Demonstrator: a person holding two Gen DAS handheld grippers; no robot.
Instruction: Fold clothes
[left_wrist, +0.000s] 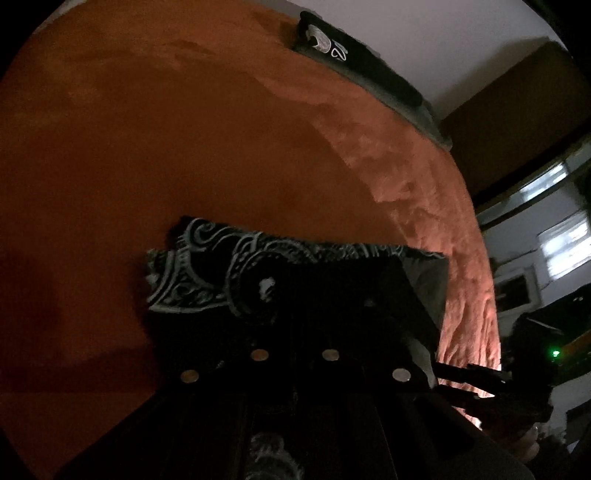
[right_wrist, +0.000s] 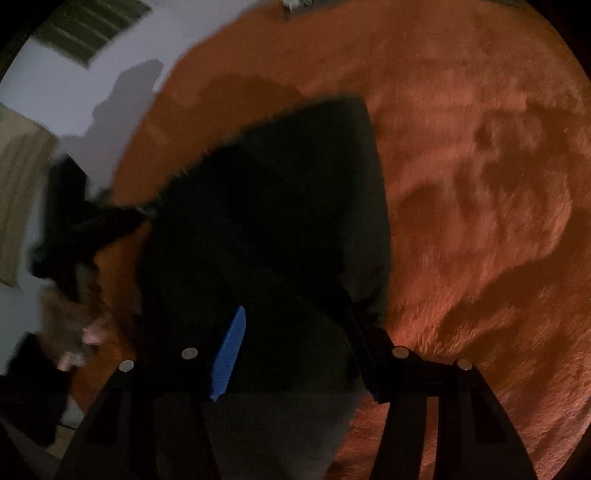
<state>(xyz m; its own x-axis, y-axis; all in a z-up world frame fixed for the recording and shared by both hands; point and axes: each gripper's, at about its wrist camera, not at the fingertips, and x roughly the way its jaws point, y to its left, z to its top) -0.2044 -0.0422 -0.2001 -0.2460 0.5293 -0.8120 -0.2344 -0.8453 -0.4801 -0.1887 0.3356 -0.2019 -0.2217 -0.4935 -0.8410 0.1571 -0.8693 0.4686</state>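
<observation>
A dark garment with a white paisley print (left_wrist: 207, 266) lies on the orange fuzzy blanket (left_wrist: 147, 129). My left gripper (left_wrist: 295, 291) is shut on an edge of it, and the cloth drapes around the fingertips. In the right wrist view the same garment (right_wrist: 288, 192) shows as a dark, roughly folded mass on the blanket (right_wrist: 480, 184). My right gripper (right_wrist: 295, 317) hovers over its near part with jaws apart; the blue pad (right_wrist: 229, 354) is bare. The left gripper (right_wrist: 140, 212) pinches the garment's left corner, held by a hand (right_wrist: 74, 332). The right gripper (left_wrist: 454, 376) shows at the lower right.
A black printed item (left_wrist: 354, 62) lies at the far edge of the bed against the pale wall. Brown furniture (left_wrist: 517, 103) and a window (left_wrist: 561, 247) stand to the right. Orange blanket stretches wide beyond the garment.
</observation>
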